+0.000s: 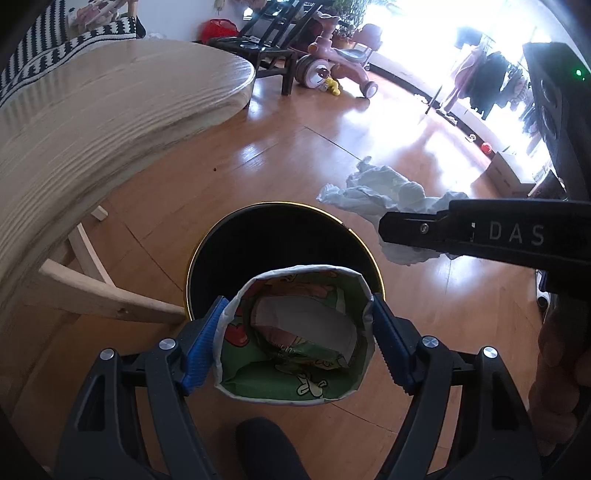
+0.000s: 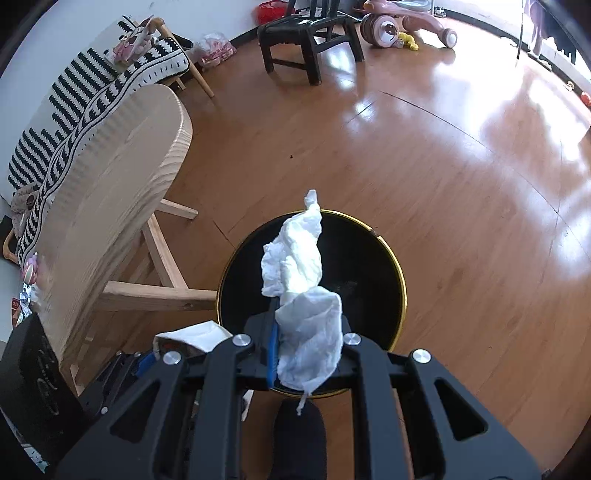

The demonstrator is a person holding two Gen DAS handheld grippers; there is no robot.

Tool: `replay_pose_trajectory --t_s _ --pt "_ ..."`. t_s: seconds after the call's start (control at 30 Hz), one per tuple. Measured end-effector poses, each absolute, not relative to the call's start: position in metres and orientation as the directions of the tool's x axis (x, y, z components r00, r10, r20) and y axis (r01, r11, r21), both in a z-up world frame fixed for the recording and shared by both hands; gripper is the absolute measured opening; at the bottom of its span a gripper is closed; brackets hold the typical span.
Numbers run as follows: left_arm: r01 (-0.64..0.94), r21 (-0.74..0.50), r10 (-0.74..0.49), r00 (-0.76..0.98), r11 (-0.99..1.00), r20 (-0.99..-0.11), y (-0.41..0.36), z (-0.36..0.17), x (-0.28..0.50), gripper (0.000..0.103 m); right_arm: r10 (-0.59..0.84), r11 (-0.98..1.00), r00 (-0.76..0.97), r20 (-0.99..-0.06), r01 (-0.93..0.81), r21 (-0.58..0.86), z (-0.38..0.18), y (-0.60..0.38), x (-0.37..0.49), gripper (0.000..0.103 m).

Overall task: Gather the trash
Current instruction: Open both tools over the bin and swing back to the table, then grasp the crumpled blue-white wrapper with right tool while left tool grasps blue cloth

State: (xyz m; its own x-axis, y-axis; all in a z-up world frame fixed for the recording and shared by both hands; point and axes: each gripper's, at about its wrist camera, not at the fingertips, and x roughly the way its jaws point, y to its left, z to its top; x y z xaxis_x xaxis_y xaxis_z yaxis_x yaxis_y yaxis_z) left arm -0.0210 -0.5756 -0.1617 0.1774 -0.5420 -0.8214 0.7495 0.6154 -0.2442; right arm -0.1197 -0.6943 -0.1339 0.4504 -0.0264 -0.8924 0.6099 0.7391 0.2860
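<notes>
Over the bin point(image 2: 314, 288): crumpled tissue point(image 2: 299, 280) pinched in right gripper point(image 2: 306, 350); paper carton point(image 1: 295, 339) clamped in left gripper point(image 1: 295, 343), beside it. Left of the bin: wooden table point(image 2: 110, 192).

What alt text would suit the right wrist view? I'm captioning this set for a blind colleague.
The right gripper is shut on a crumpled white tissue, holding it above a black trash bin with a gold rim that stands on a glossy wooden floor. A pale wooden table is to the left, and a dark stool and a pink ride-on toy are farther back.
</notes>
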Motion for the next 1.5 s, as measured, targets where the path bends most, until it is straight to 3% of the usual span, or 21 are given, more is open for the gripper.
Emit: replay_pose_trajectory --t_s 0.2,0.3,0.33,0.37,0.7,0.8,0.93,1.2,1.37,1.5 --pt "0.767 -0.224 -0.552 0.196 0.601 -0.810 -0.577 -0.155 -0.021 0.083 -0.023 0.733 0.445 -0.895 0.617 0.288 -0.136 -0.697 -0.111 0.019" --pt "0.764 -0.233 -0.556 0.191 0.602 -0.809 -0.578 -0.157 -0.017 0.085 -0.016 0.728 0.439 -0.898 0.621 0.290 -0.138 -0.698 -0.112 0.046" --pt "0.763 -0.236 -0.556 0.188 0.602 -0.809 -0.578 -0.157 -0.017 0.086 -0.025 0.730 0.439 -0.898 0.622 0.284 -0.138 -0.698 -0.112 0.061" --pt "0.759 -0.240 -0.557 0.189 0.605 -0.809 -0.577 -0.157 -0.016 0.089 -0.032 0.732 0.439 -0.898 0.622 0.279 -0.137 -0.698 -0.113 0.065" --pt "0.770 -0.229 -0.562 0.196 0.596 -0.803 -0.539 -0.128 -0.019 0.091 -0.106 0.750 0.486 -0.867 0.612 0.251 -0.100 -0.683 -0.108 0.066" --pt "0.789 -0.160 -0.561 0.262 0.593 -0.785 -0.495 -0.097 -0.022 0.093 -0.152 0.791 0.549 -0.822 0.567 0.232 -0.064 -0.651 -0.095 0.070" --pt "0.773 -0.053 -0.526 0.379 0.632 -0.761 -0.410 -0.056 -0.012 0.094 -0.113 0.851 0.649 -0.753 0.454 0.263 -0.019 -0.587 -0.063 0.073" --pt "0.465 -0.020 -0.333 0.603 0.885 -0.725 -0.177 -0.010 0.032 0.096 0.127 0.937 0.736 -0.665 0.132 0.325 0.025 -0.409 0.010 0.075" --pt "0.206 -0.110 -0.221 0.662 0.972 -0.716 -0.058 0.002 0.054 0.096 0.223 0.939 0.701 -0.677 0.031 0.342 0.020 -0.318 0.049 0.075" --pt "0.091 -0.128 -0.156 0.675 0.988 -0.721 0.003 0.002 0.064 0.096 0.310 0.924 0.642 -0.701 -0.030 0.381 0.005 -0.258 0.082 0.075"
